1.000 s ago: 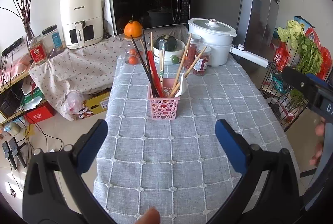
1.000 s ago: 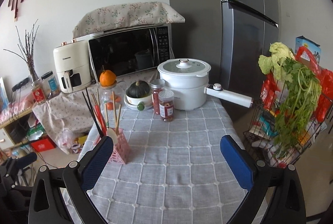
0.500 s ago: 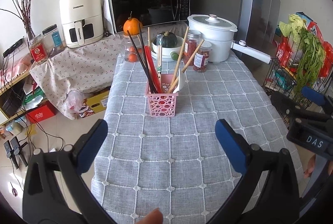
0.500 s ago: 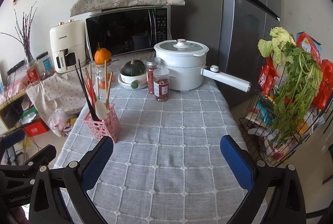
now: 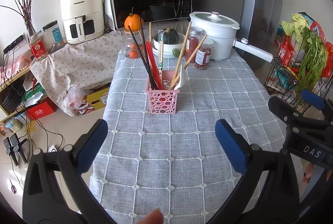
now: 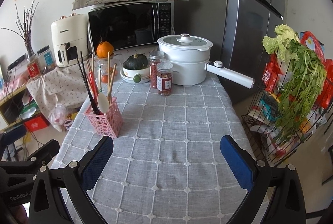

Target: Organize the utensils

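Note:
A pink perforated utensil basket [image 5: 163, 98] stands on the grey checked tablecloth [image 5: 187, 140]. It holds black chopsticks [image 5: 141, 57], red chopsticks [image 5: 153, 63], wooden chopsticks [image 5: 183, 55] and a white spoon [image 5: 181, 80]. The basket also shows at the left of the right wrist view [image 6: 105, 119], with the white spoon [image 6: 103, 102] in it. My left gripper [image 5: 161, 144] is open and empty, hovering above the cloth short of the basket. My right gripper [image 6: 166, 161] is open and empty, to the right of the basket; it also shows in the left wrist view [image 5: 299, 111].
At the table's far end stand a white electric pot [image 6: 185, 57] with a long handle [image 6: 229, 74], two jars [image 6: 164, 79], and a bowl with a squash [image 6: 135, 66]. A wire rack with greens [image 6: 295, 86] stands right of the table. A fridge [image 6: 254, 15] is behind.
Both grippers have tilted down and drawn nearer over the table. The right gripper has come further into the left wrist view. Both stay open.

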Motion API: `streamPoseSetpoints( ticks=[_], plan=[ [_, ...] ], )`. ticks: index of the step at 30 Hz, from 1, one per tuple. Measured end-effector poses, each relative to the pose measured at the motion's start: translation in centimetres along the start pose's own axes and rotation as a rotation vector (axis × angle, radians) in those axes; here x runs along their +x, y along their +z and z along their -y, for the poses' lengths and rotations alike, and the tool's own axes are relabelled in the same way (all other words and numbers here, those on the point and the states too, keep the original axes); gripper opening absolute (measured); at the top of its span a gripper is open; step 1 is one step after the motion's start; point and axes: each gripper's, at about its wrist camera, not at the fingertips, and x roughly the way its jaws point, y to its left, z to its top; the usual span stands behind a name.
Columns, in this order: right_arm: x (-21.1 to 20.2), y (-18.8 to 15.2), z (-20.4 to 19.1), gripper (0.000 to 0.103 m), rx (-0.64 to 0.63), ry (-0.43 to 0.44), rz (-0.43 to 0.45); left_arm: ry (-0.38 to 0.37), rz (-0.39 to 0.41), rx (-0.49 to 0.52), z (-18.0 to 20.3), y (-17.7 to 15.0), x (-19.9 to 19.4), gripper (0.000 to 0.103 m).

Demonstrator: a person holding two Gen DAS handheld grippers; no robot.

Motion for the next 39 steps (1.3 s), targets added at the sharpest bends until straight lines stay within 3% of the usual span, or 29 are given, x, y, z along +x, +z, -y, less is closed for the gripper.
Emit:
streamPoseSetpoints(
  ticks=[25,39],
  plan=[
    [0.11,0.12,0.44,0.103,0.037,-0.009,0.002,-0.017,-0.013,-0.007,-0.39,0.05,0.05,0.102],
    [-0.22,0.35,0.51,0.103,0.052,-0.012,0.004,0.019,0.009,-0.023,-0.71,0.54,0.18,0.102]
  ],
)
